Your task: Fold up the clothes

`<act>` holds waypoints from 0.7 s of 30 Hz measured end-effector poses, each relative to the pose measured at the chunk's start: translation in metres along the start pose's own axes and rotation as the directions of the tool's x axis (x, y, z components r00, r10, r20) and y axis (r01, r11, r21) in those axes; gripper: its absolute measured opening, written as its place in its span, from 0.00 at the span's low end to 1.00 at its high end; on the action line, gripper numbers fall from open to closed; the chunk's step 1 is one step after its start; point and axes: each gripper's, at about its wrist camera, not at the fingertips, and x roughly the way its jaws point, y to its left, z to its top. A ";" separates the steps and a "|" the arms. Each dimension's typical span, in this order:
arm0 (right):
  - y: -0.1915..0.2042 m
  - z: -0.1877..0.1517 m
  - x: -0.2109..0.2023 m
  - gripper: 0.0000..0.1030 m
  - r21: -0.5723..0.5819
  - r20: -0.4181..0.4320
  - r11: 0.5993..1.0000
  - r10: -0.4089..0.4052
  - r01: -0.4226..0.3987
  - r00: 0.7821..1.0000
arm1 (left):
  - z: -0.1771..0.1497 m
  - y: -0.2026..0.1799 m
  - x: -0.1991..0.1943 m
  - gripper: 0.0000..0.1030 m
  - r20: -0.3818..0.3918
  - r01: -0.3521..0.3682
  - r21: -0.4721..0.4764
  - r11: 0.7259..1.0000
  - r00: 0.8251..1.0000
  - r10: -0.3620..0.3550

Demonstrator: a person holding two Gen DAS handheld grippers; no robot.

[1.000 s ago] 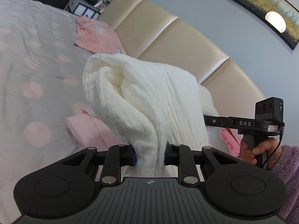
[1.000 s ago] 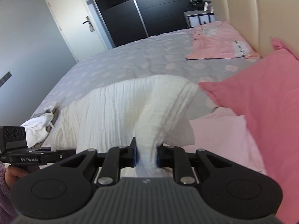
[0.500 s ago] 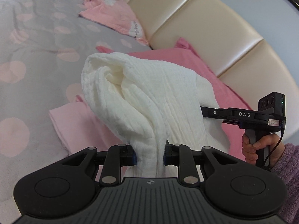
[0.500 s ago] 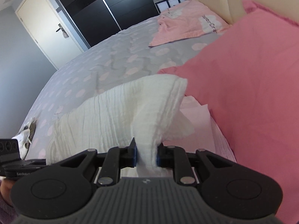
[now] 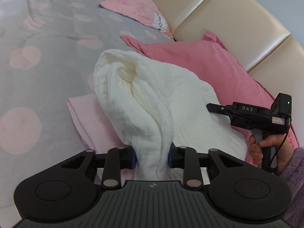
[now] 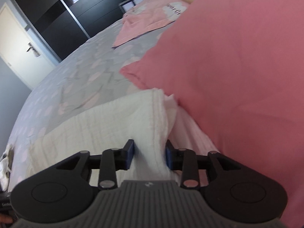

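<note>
A white textured cloth point(image 5: 152, 95) is bunched up over a folded light pink garment point(image 5: 89, 117) on the bed. My left gripper point(image 5: 152, 156) is shut on a thick fold of the cloth. In the right wrist view the cloth point(image 6: 114, 123) lies low beside the light pink garment point(image 6: 190, 133). My right gripper point(image 6: 149, 155) stands with its jaws parted and a fold of cloth still between the pads. The left wrist view shows the right gripper point(image 5: 218, 109) at the cloth's far side, held by a hand point(image 5: 266, 148).
A big pink pillow point(image 5: 199, 62) leans on the cream headboard point(image 5: 218, 19), close on the right of the cloth. Another pink garment point(image 5: 136, 9) lies farther up the grey dotted bedspread point(image 5: 38, 57). A dark wardrobe point(image 6: 76, 9) and a door point(image 6: 19, 43) stand beyond the bed.
Both grippers carried the white cloth toward the pillow and lowered it onto the light pink garment. The right gripper's jaws have widened around the cloth.
</note>
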 end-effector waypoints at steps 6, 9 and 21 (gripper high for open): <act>-0.001 0.002 -0.056 0.36 -0.007 0.156 0.996 -0.083 0.085 0.984 | -0.002 -0.026 -0.058 0.36 0.099 -0.132 0.172 0.976 0.988 0.116; 0.011 0.000 -0.070 0.36 -0.046 0.187 0.997 -0.059 0.068 0.981 | 0.000 -0.040 -0.083 0.36 0.194 -0.189 0.228 0.955 0.970 0.145; 0.066 0.004 -0.006 0.36 -0.166 0.191 0.986 0.008 0.025 0.982 | 0.039 -0.033 -0.017 0.25 0.141 -0.170 0.184 0.968 0.979 0.146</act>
